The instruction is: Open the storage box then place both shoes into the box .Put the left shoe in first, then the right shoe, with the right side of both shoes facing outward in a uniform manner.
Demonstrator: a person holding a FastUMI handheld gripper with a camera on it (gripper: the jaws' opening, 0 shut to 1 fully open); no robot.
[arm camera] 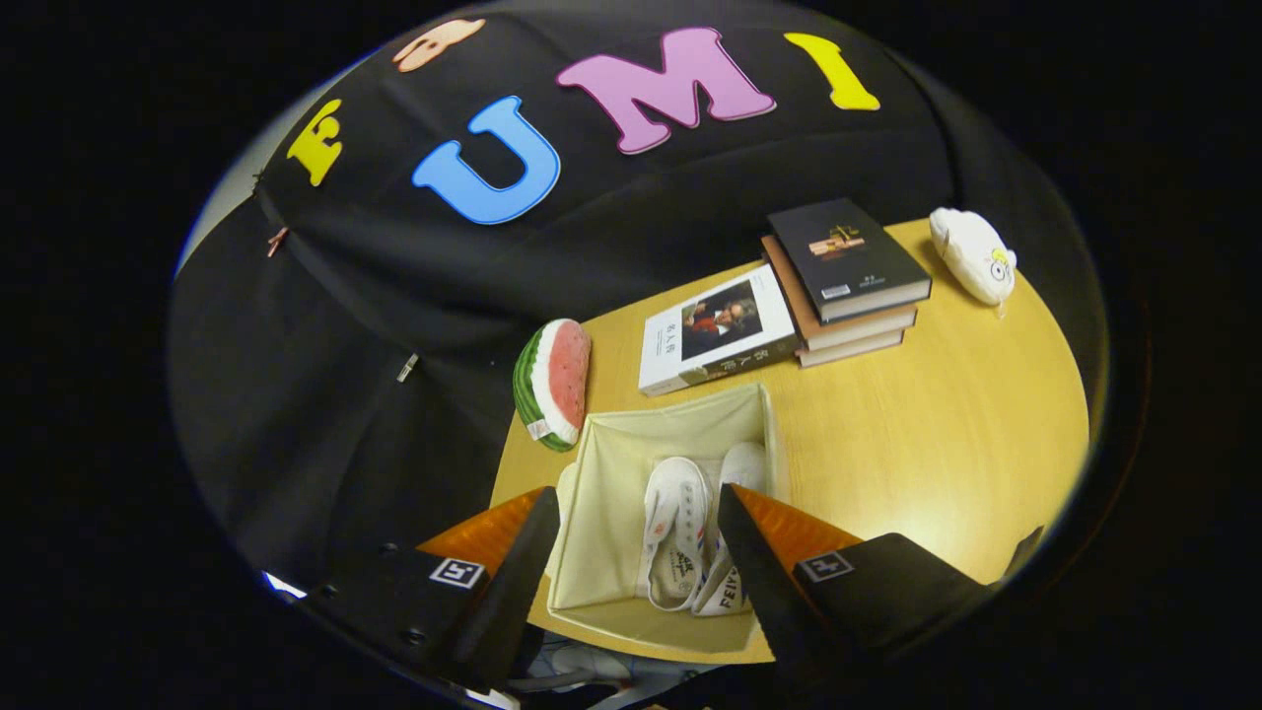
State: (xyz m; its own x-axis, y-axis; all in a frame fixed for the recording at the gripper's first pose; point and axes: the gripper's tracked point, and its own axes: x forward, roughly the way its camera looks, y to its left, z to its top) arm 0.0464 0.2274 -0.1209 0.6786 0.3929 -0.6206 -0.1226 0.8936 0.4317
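Note:
A cream fabric storage box (611, 473) stands open on the wooden table, below my fingers. Two white shoes lie inside it side by side: one (676, 537) with its insole showing, the other (737, 473) against the box's right wall, partly hidden by my right finger. My gripper (636, 537) hovers above the box, open, with nothing between its fingers. The box and shoes show in the gap between the fingers.
A watermelon-slice toy (552, 383) lies just beyond the box's left corner. A white-covered book (715, 330) and a stack of books (846, 276) lie beyond the box. A white plush toy (973, 254) sits at the table's far right. Bare wooden table (937, 444) extends right.

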